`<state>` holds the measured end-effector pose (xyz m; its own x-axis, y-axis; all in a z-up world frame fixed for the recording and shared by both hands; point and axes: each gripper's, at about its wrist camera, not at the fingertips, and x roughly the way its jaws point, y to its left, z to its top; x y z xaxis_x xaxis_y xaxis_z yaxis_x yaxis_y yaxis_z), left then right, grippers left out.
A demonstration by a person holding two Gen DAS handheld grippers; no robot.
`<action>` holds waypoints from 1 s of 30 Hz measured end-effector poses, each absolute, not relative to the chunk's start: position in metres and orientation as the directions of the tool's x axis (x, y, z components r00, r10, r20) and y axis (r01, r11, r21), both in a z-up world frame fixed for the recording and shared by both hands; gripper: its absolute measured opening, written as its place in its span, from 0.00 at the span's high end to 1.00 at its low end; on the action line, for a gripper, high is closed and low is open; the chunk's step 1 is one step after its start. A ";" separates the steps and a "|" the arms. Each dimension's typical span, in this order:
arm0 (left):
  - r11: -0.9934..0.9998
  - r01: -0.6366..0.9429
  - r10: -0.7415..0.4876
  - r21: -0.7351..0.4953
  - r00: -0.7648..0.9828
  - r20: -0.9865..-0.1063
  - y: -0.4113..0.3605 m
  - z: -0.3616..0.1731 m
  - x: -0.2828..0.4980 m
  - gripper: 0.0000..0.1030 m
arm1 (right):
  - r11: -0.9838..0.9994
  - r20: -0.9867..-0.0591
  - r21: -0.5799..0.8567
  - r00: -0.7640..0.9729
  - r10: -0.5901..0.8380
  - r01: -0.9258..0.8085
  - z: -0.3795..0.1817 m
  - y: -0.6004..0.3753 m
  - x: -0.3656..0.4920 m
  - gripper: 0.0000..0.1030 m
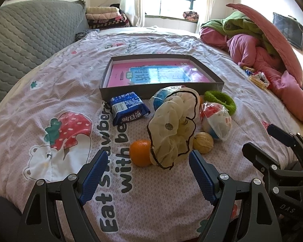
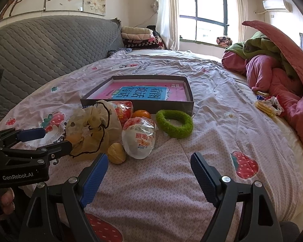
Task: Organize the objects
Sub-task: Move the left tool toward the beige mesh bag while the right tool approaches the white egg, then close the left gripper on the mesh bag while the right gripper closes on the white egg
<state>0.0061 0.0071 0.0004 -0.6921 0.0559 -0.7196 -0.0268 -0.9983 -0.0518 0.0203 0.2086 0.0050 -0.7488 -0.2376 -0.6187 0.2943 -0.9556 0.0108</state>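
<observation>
A shallow grey box [image 1: 161, 89] [image 2: 143, 105] with a pink book inside lies on the bed. In front of it lie a blue snack packet [image 1: 128, 109], a cream scrunchie [image 1: 173, 129] [image 2: 93, 129], an orange [image 1: 140, 152], a walnut [image 1: 203, 142] [image 2: 116, 153], a wrapped egg toy [image 1: 217, 121] [image 2: 139, 139], a second wrapped toy [image 1: 161, 97] [image 2: 123, 111] and a green ring [image 1: 220, 100] [image 2: 174, 123]. My left gripper [image 1: 148, 173] is open, just short of the orange and scrunchie. My right gripper [image 2: 149, 173] is open and empty, just short of the egg toy.
The printed bedsheet [image 1: 50, 92] covers the bed. A grey quilted headboard [image 1: 30, 34] stands at the left. Pink and green bedding [image 1: 262, 46] is piled at the right, with small packets [image 2: 266, 102] beside it. Folded blankets [image 1: 105, 18] are stacked at the far end.
</observation>
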 end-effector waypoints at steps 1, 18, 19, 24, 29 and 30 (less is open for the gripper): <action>-0.998 -0.027 0.055 -0.051 -0.694 -0.718 0.006 0.000 0.006 0.19 | -0.956 -0.619 0.013 -0.748 -0.238 0.293 0.005 0.209 0.020 0.19; -0.998 -0.035 0.067 -0.059 -0.690 -0.720 0.007 -0.007 -0.027 0.19 | -0.957 -0.648 0.047 -0.721 -0.246 0.285 -0.007 0.203 -0.017 0.19; -0.998 -0.040 0.070 -0.058 -0.690 -0.721 0.008 -0.008 -0.029 0.19 | -0.958 -0.650 0.050 -0.719 -0.245 0.282 -0.008 0.203 -0.020 0.19; -0.997 -0.045 0.078 -0.065 -0.681 -0.728 0.008 -0.011 -0.039 0.19 | -0.959 -0.665 0.059 -0.706 -0.244 0.277 -0.012 0.201 -0.034 0.19; -0.996 -0.040 0.083 -0.076 -0.669 -0.739 0.003 -0.017 -0.050 0.19 | -0.957 -0.687 0.078 -0.681 -0.254 0.279 -0.017 0.198 -0.047 0.19; -0.996 -0.039 0.082 -0.075 -0.666 -0.742 0.003 -0.018 -0.052 0.19 | -0.956 -0.691 0.084 -0.675 -0.258 0.280 -0.019 0.197 -0.049 0.19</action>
<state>-0.0520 0.0026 -0.0180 -0.6657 0.0825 -0.7417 -0.0394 -0.9964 -0.0754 -0.0488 0.1971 -0.0186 -0.6752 -0.2578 -0.6911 0.2797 -0.9564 0.0836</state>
